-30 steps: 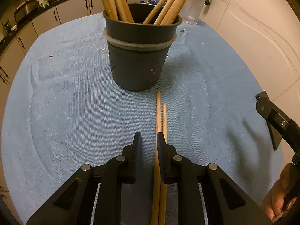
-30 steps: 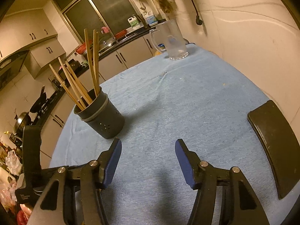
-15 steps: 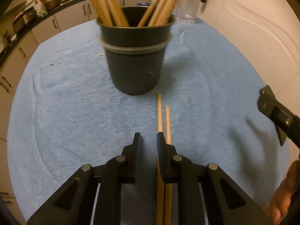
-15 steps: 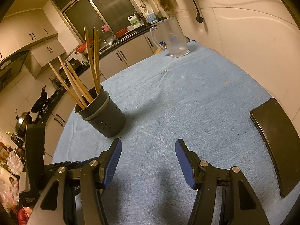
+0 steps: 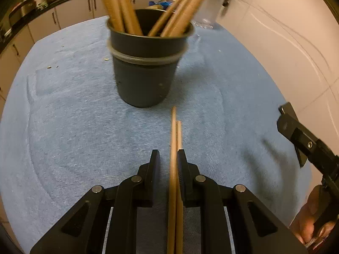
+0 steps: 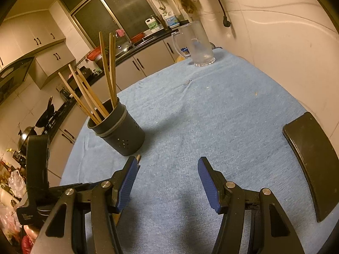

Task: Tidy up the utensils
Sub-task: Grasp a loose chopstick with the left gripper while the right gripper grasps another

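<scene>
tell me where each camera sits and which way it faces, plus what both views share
Left wrist: on the left gripper, angled steeply down at the blue cloth; its jaws pinch two wooden chopsticks; the right gripper's hand shows.
Right wrist: on the open right gripper, looking across the table toward kitchen cabinets; the left gripper's body shows.
Shared: the dark grey round utensil holder, clear glass jug.

Open blue cloth (image 6: pixel 222 114) between holder and wall, free for passage. Dark holder (image 5: pixel 146 67) upright mid-table, dead ahead of left gripper (image 5: pixel 167 160); 2 chopsticks (image 5: pixel 175 139) in its jaws point at the base, tips just short. Holder mouth crowded with splayed sticks (image 6: pixel 106 72). Glass pitcher (image 6: pixel 198 44) at far edge, dark flat pad (image 6: pixel 311 165) along right edge. Nothing between right gripper (image 6: pixel 167 173) jaws.
</scene>
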